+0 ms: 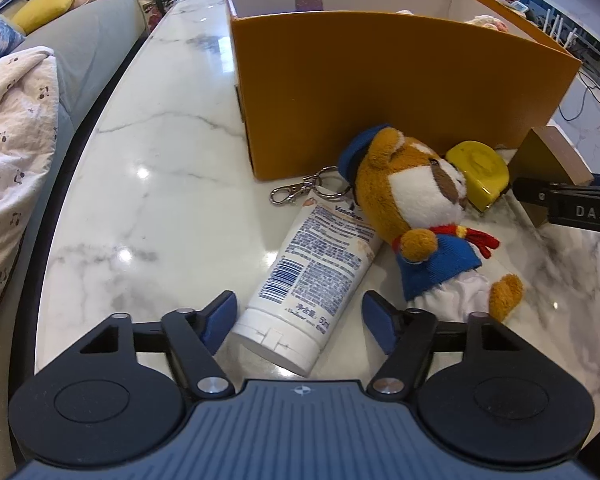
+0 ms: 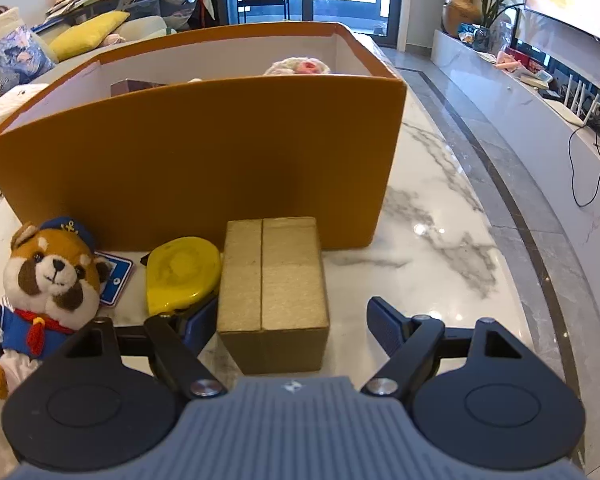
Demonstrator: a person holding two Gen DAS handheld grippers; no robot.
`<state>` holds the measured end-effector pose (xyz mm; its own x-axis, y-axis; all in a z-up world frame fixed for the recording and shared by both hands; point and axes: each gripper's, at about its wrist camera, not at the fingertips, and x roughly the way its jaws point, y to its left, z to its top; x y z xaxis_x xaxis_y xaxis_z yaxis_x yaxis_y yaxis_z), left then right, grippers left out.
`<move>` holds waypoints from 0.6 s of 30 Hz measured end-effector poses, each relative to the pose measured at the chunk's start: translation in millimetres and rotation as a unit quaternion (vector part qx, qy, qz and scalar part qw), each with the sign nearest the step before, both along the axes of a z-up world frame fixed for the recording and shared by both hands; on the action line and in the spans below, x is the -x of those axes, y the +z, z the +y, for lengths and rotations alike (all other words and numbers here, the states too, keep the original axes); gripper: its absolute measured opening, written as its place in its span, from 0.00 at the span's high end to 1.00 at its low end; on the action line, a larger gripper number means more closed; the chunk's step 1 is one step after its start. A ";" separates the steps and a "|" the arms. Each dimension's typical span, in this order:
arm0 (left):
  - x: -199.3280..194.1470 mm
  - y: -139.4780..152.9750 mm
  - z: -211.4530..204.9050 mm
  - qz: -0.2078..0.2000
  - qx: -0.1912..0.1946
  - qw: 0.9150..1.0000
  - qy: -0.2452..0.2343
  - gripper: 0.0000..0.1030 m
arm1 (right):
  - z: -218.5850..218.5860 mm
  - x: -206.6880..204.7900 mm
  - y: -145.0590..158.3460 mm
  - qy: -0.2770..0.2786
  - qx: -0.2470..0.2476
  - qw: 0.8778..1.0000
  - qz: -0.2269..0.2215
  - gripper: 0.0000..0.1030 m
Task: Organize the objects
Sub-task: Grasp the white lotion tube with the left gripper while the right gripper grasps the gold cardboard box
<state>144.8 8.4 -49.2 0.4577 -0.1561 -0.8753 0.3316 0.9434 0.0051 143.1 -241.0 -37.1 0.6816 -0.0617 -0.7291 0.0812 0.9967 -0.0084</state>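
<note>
Left wrist view: the left tongs point(image 1: 296, 322) stand open around the white plastic cream tube point(image 1: 312, 276), not squeezing yet. Right tongs point(image 2: 288, 326) gape around the small brown cardboard box point(image 2: 274, 288). Next, probably squeeze, then lift toward the big orange box point(image 1: 380, 92) at twelve o'clock.

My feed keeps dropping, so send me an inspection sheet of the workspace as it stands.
Surface: white marble table, glossy.
Job's things: orange box partly filled; lotion tube, plush dog, yellow tape measure, small cardboard box outside it.
Clutter: blue card, key clip.
Grippers: left gripper open around tube; right gripper open around small box.
Cables: black cords by TV shelf.
Surroundings: sofa, cushions.
</note>
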 end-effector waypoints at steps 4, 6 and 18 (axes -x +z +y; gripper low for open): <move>2.9 2.0 -2.2 -0.007 0.000 1.000 -0.016 0.40 | 2.2 0.6 0.6 0.003 0.012 1.000 0.000 0.15; 3.8 2.2 -3.1 -0.008 0.000 1.000 -0.019 0.42 | 1.4 0.1 0.3 0.002 0.009 1.000 0.004 0.15; 4.2 1.5 -2.8 -0.005 0.000 1.000 -0.020 0.46 | -6.7 -0.1 0.6 -0.013 -0.022 0.999 0.022 0.54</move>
<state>140.7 5.7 -47.7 0.4593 -0.1747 -0.8709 0.3689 0.9294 0.0081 143.2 -247.8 -36.5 0.6479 -0.0457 -0.7604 0.1074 0.9937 0.0318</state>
